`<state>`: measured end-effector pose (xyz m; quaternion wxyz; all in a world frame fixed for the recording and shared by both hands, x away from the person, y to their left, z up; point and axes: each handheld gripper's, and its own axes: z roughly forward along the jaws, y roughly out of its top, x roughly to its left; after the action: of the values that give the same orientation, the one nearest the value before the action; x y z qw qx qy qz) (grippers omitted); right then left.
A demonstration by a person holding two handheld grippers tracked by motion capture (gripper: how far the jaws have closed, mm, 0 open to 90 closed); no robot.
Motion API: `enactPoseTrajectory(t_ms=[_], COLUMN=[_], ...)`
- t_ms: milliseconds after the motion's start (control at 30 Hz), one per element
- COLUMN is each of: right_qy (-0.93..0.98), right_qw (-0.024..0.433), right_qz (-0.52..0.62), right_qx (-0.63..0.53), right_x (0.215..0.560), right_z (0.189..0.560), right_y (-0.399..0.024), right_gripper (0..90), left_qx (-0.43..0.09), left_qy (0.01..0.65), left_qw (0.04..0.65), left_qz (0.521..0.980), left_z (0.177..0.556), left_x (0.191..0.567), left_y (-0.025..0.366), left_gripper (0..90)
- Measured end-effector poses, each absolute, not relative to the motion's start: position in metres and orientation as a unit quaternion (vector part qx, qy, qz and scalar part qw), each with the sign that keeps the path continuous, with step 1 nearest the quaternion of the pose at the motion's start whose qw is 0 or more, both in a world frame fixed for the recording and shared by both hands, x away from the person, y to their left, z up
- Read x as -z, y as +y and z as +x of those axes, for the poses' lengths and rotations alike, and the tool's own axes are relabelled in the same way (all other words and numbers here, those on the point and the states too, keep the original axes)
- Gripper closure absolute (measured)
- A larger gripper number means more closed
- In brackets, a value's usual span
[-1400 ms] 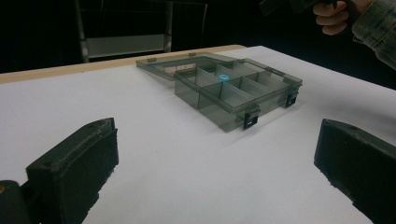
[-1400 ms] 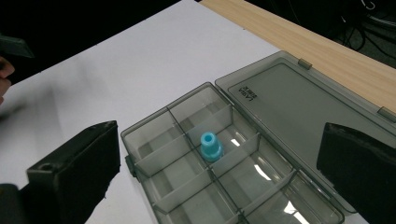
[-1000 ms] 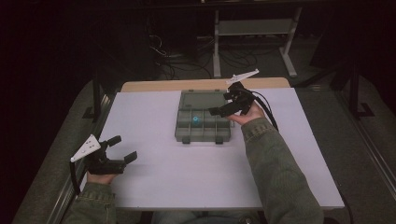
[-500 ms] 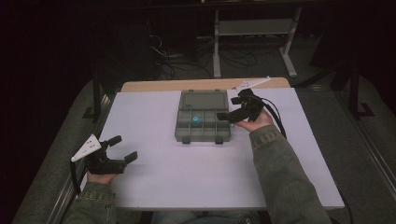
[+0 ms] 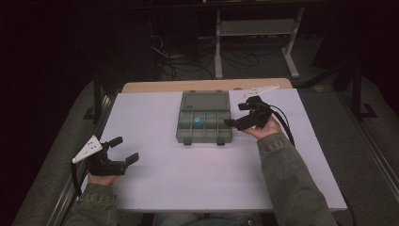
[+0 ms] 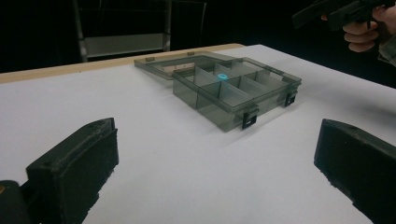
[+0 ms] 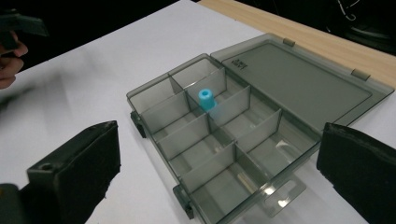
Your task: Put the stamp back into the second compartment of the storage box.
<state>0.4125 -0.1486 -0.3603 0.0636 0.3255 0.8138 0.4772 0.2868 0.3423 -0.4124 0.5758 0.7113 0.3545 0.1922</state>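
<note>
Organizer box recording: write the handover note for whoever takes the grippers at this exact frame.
Left gripper: open, holding nothing, low over the table at its near left, well away from the box.
Right gripper: open, holding nothing, just off the box's right side.
Box: mid-table, lid folded flat open behind it. A blue cap stands in one compartment; the other compartments look bare.
Done: the cap is in the box.
Left: probably closing the lid and latching the two front clips; I see no other parts on the table.

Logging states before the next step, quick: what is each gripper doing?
Left gripper: open, holding nothing.
Right gripper: open, holding nothing, beside the box.
</note>
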Motion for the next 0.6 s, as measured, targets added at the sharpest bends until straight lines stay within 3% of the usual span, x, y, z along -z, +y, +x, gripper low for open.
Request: enactPoseTrajectory(t_ms=[600], right_qy=[0.803], right_qw=[0.063], right_qz=[0.332], right_qx=[-0.491], right_x=[0.375], right_z=[0.392], right_y=[-0.164], right_gripper=[0.0], left_qx=[-0.193], left_qy=[0.355], left_qw=[0.576], left_qz=[0.711], left_z=[0.287], left_x=[0.412], left_y=[0.343], left_gripper=[0.0])
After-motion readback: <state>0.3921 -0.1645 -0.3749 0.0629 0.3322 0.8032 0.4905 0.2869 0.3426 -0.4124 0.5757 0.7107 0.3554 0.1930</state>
